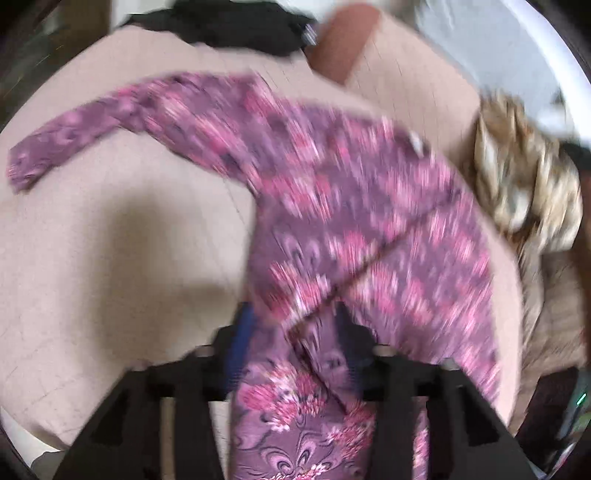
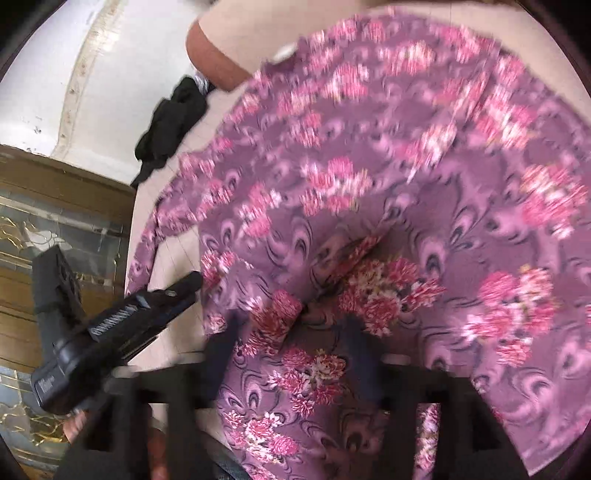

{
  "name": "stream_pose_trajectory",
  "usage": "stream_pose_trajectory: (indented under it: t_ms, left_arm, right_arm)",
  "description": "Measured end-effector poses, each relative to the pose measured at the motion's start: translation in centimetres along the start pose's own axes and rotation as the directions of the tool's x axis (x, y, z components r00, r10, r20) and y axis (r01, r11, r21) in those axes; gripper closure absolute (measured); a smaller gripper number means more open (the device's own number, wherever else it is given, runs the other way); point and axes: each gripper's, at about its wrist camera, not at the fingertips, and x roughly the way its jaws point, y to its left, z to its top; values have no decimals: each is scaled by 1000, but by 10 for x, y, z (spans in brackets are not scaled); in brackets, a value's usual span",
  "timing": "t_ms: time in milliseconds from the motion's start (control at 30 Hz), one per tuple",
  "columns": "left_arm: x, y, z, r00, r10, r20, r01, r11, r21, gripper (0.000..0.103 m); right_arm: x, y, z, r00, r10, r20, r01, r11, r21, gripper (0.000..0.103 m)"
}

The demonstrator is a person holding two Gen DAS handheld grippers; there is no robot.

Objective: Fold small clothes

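The purple long-sleeved garment with pink floral print [image 1: 351, 206] is lying spread on the beige quilted surface [image 1: 110, 229], probably a bed. Its body is running away from both grippers, and one long sleeve [image 1: 92, 129] is extending far to the left in the left wrist view.

The left gripper [image 1: 291, 343] is straddling a bunched edge of the garment. Cloth is sitting between its fingers, but motion blur is preventing confirmation of whether the pads are pressing on it.

The right gripper [image 2: 291, 350] is standing over another part of the near edge, likewise with cloth between its fingers; grip cannot be confirmed. The left gripper is appearing at lower left in the right wrist view, placing the two close together.

Judgement: the outstretched sleeve lies on the left gripper's side, so that hand is nearer for folding it inward.

A black garment [image 1: 240, 26] and a tan patterned cloth [image 1: 524, 177] are lying beyond.
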Motion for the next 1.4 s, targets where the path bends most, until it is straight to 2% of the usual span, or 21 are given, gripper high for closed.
stream_pose_trajectory:
  t_ms: [33,100,167,233,267,333,367,467,533,567,633,767,900,967,1067,1100,1133,1167,1200,1300,1400]
  left_arm:
    - [-8,9,6,1000,-9,26,10,999,-37,34]
    - [-31,42,22,994,-24,102,39,988,-152,27]
    - [-48,81,35,988,18,154,24,963,-268,27]
    - [-59,124,41,985,57,166,12,921,-388,27]
    - [-64,142,40,983,53,175,31,894,-447,27]
    - [-76,179,31,975,28,221,105,816,-569,27]
    - [-85,200,27,968,41,248,128,769,-627,27]
    - [-98,234,15,956,105,275,134,678,-723,27]
    - [-104,254,1,948,138,287,154,590,-793,27]
    - [-106,261,-3,945,139,294,170,561,-810,27]
    - [-110,268,-7,941,157,300,174,535,-827,27]
    - [-114,273,-5,925,224,305,153,517,-842,27]
    - [-117,289,-14,912,278,301,149,459,-876,27]
    - [-115,293,-15,913,277,300,152,451,-880,27]
    - [-113,297,-15,914,279,294,144,454,-879,27]
    - [-113,298,-14,914,281,293,143,453,-880,27]
    - [-114,298,-15,913,279,297,149,449,-881,27]
    - [-116,297,-16,912,279,301,154,448,-881,27]
    - [-115,296,-15,912,278,301,153,452,-879,27]
    - [-115,293,-11,913,266,309,154,477,-865,27]
    - [-117,284,-7,903,249,350,182,516,-837,27]
  right_arm:
    - [-6,8,1,1000,-17,11,17,999,-28,23]
    - [-10,26,6,999,-27,20,28,996,-82,23]
    - [-13,47,9,999,-17,33,22,990,-142,23]
    - [-9,66,12,999,0,37,6,983,-182,23]
    - [-6,75,14,999,19,28,-13,978,-207,23]
    - [4,97,20,999,39,2,-37,963,-265,23]
    - [13,111,25,999,42,-13,-44,953,-300,23]
    - [42,139,35,993,88,-80,-109,939,-325,23]
    - [73,160,43,977,139,-164,-186,929,-321,23]
    - [87,169,44,968,155,-198,-212,926,-313,23]
    - [121,191,46,943,187,-275,-265,921,-284,25]
    - [197,244,42,900,195,-390,-312,912,-266,25]
    - [267,287,31,870,189,-456,-313,926,-213,26]
    - [296,304,23,852,201,-484,-323,928,-183,35]
    - [321,322,16,865,186,-467,-310,928,-204,39]
    - [324,326,17,869,184,-458,-310,926,-216,42]
    - [326,330,19,877,171,-450,-299,926,-229,56]
    - [326,332,20,884,144,-445,-277,928,-251,76]
    - [326,333,22,883,131,-451,-269,928,-257,84]
    - [291,329,31,883,169,-438,-295,925,-238,90]
    - [215,331,40,901,227,-370,-350,884,-310,90]
